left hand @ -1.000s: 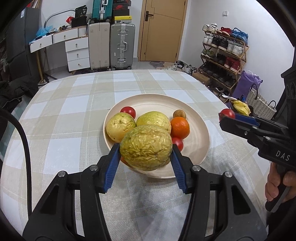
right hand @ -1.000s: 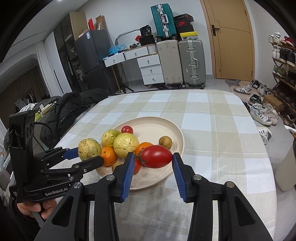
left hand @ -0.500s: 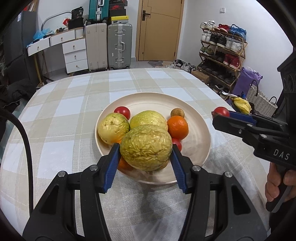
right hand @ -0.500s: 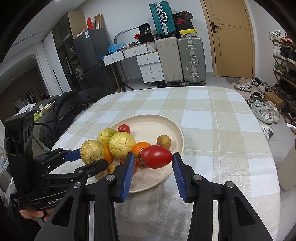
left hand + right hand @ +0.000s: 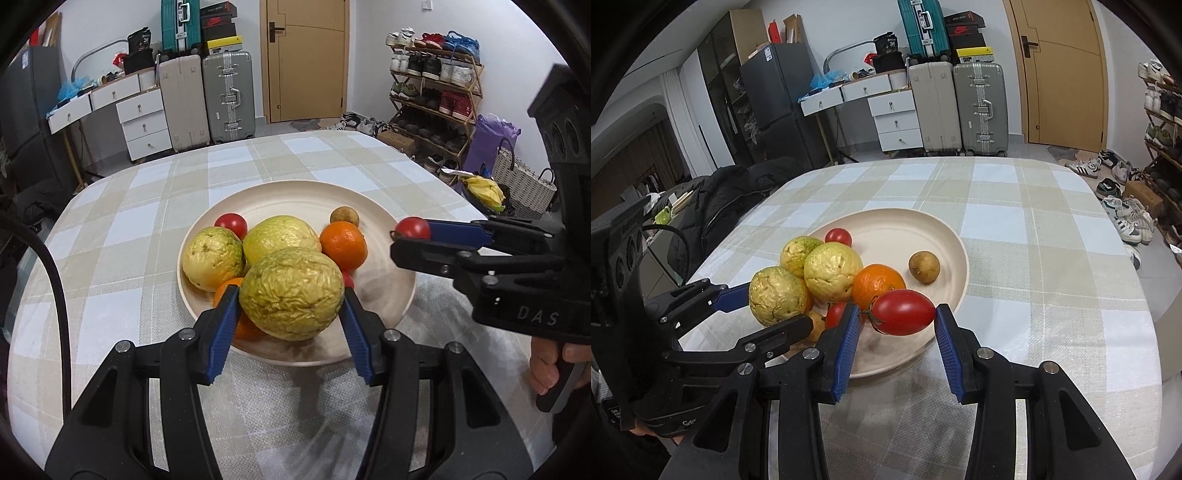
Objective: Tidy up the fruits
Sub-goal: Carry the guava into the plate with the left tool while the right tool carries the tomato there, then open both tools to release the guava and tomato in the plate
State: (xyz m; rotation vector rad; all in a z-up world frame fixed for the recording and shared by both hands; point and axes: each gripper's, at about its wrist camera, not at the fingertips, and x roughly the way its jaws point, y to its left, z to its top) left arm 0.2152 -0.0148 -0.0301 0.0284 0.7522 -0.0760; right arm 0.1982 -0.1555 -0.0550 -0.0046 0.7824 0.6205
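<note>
Both loads have drifted over the plate [image 5: 388,306]: left gripper [image 5: 290,319] clenches the wrinkled fruit [image 5: 291,293], right gripper [image 5: 895,332] the tomato [image 5: 903,312], ready to set down.

A checked tablecloth [image 5: 147,229] is covering the table. Behind it two suitcases [image 5: 229,96] are standing upright side by side, with a teal one [image 5: 919,26] sitting higher up. White drawers [image 5: 897,122] are standing just left of them. A wooden door [image 5: 304,59] is sitting closed. Shoes are filling a rack [image 5: 436,92], and a dark fridge [image 5: 775,99] is standing left.
</note>
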